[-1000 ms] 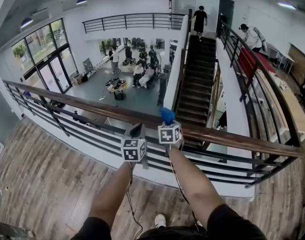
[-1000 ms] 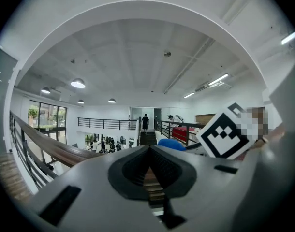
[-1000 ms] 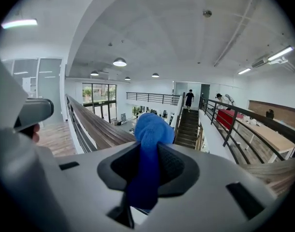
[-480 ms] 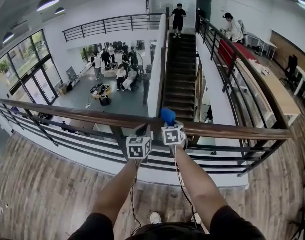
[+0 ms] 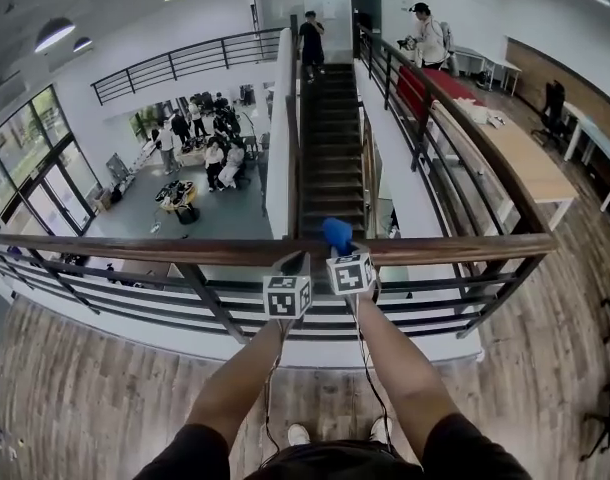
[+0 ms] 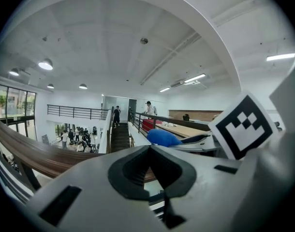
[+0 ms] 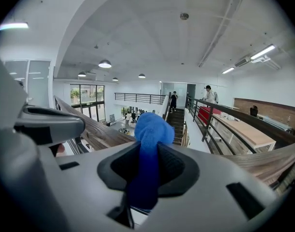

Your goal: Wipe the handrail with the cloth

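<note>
A brown wooden handrail [image 5: 135, 250] runs across the head view on a dark metal balustrade. My right gripper [image 5: 337, 244] is shut on a blue cloth [image 5: 336, 233], which bulges above the rail [image 7: 101, 134]; in the right gripper view the cloth [image 7: 150, 153] is pinched between the jaws. My left gripper [image 5: 293, 266] sits just to its left at the rail [image 6: 36, 156], jaws closed with nothing between them. From the left gripper view the blue cloth [image 6: 163, 137] shows to the right.
Beyond the rail is a drop to a lower hall with several people [image 5: 210, 158]. A dark staircase [image 5: 330, 158] climbs ahead with a person at its top. A second railing [image 5: 455, 158] runs away at the right beside long tables [image 5: 515, 163]. Wood floor lies underfoot.
The view has swung left to right along the rail, so the rail's right end post now sits closer. Both grippers stay together at the rail, with the cloth still held.
</note>
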